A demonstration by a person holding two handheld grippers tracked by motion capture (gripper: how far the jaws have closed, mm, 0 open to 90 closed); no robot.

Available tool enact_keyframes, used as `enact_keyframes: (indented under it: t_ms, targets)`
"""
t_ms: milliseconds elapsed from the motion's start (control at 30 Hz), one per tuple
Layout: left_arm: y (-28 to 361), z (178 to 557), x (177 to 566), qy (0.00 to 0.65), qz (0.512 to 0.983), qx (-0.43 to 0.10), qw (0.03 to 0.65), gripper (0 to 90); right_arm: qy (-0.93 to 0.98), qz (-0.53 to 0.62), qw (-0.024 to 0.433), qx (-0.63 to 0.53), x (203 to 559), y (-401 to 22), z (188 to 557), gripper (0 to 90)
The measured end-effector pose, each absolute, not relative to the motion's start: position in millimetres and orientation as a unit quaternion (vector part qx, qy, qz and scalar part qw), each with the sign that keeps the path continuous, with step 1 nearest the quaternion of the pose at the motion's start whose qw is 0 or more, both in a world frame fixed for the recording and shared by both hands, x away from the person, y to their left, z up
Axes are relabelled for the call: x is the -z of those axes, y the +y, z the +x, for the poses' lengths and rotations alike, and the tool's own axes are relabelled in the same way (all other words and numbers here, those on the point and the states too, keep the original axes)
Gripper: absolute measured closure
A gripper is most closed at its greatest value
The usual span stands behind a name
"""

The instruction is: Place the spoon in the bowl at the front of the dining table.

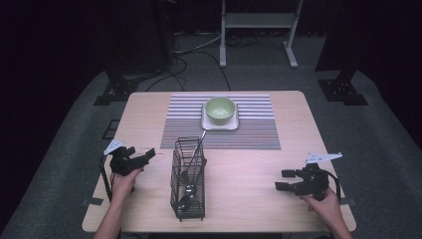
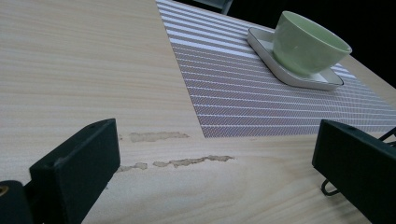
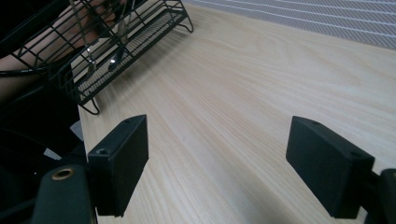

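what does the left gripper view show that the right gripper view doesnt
Left gripper view: the green bowl sitting on its white square plate, and scuffed patches in the table's wood just ahead of the gripper.

Right gripper view: the black wire basket with cutlery inside it, and the other hand behind its bars.

Shared: the pale wooden table, the striped placemat, and in each view that gripper's own two black jaws standing wide apart with nothing between them.

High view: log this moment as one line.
left tool: open, empty | right tool: open, empty | wire caddy: between them, holds utensils | green bowl: on white plate, striped mat
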State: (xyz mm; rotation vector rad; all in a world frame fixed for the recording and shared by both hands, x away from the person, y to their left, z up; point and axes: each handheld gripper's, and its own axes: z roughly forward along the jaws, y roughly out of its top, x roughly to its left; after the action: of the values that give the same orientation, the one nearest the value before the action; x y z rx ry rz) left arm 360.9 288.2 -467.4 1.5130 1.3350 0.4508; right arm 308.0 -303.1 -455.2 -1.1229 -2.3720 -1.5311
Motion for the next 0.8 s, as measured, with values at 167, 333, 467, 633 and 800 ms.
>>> enact_keyframes:
  t_ms: [167,333,467,633,800]
  targets:
    - [290.1,360.7,467.2,0.557,0.627,-0.19,0.511,0.0,-0.788,-0.354,0.055,0.501,450.7,-290.5,307.9,19.5]
    - [290.5,359.5,466.1,0.557,0.625,-0.191,0.512,0.0,-0.789,-0.347,0.07,0.502,446.8,-279.1,311.9,19.5]
    - [291.1,359.2,466.5,0.556,0.627,-0.191,0.511,0.0,-0.792,-0.343,0.073,0.5,442.7,-270.8,315.8,19.5]
    - [291.0,359.2,466.4,0.557,0.625,-0.191,0.513,0.0,-0.792,-0.334,0.081,0.505,436.0,-264.1,319.5,19.9]
    - [291.3,358.8,466.6,0.558,0.623,-0.191,0.514,0.0,-0.795,-0.326,0.084,0.504,430.3,-258.0,322.2,19.9]
